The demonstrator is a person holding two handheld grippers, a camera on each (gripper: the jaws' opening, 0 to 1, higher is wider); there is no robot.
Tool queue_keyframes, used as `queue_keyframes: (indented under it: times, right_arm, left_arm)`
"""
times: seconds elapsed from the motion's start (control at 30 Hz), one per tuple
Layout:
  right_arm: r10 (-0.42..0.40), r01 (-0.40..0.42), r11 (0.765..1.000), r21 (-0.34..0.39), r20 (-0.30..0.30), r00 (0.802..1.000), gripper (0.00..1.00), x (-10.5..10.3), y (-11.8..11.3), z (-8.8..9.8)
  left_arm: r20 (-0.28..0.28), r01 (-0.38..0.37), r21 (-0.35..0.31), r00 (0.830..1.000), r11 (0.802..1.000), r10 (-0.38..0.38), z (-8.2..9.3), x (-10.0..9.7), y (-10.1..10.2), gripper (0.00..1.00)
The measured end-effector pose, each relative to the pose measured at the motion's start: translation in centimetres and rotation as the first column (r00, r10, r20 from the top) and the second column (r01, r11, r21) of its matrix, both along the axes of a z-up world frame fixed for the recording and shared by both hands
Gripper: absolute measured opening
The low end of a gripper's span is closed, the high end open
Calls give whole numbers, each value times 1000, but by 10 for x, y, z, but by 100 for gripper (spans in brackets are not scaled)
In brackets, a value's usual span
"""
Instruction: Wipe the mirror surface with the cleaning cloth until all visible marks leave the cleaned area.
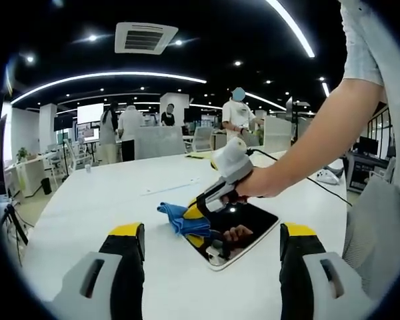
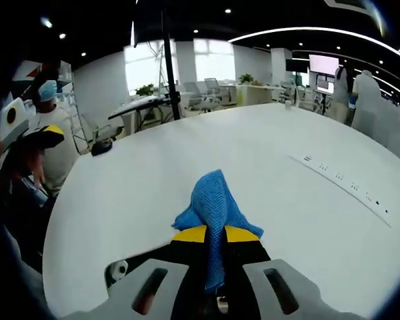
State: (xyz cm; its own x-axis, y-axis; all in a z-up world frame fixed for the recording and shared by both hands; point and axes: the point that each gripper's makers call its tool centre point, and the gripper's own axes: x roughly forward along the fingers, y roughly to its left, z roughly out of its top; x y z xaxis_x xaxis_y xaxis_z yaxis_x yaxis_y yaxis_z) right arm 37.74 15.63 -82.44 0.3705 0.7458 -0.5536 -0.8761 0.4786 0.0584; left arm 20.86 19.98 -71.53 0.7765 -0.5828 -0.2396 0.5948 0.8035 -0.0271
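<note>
A dark mirror [image 1: 250, 223] in a white frame lies flat on the white table [image 1: 107, 193], just beyond my left gripper [image 1: 213, 232], whose yellow-tipped jaws stand wide open and empty on either side of it. In the left gripper view a hand holds my right gripper [image 1: 199, 212] over the mirror's left end, pressing a blue cloth [image 1: 177, 217] there. The glass reflects the hand. In the right gripper view my right gripper [image 2: 215, 235] is shut on the blue cloth [image 2: 213, 200], which bunches up ahead of the tips over the table [image 2: 287, 200].
A thin white strip [image 1: 170, 189] lies on the table beyond the cloth, seen too as the strip [image 2: 340, 180]. A black cable [image 1: 320, 190] trails at the right. A grey chair [image 1: 380, 220] stands close by. People and desks fill the far room.
</note>
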Motion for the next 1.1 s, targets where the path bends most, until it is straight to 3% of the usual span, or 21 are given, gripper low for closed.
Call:
queue_keyframes:
  times: [0.63,1.1]
  right_arm:
    - [-8,8,1000,-7,-14,1000,3,2,5,-16]
    - [1,0,999,-40,24,1000,2,4,5,-18]
  left_arm:
    - [-18,-13,-7,1000,1000,13,-5,1,5,83]
    - [-17,-9,-6,1000,1000,9,-6,3,4,83]
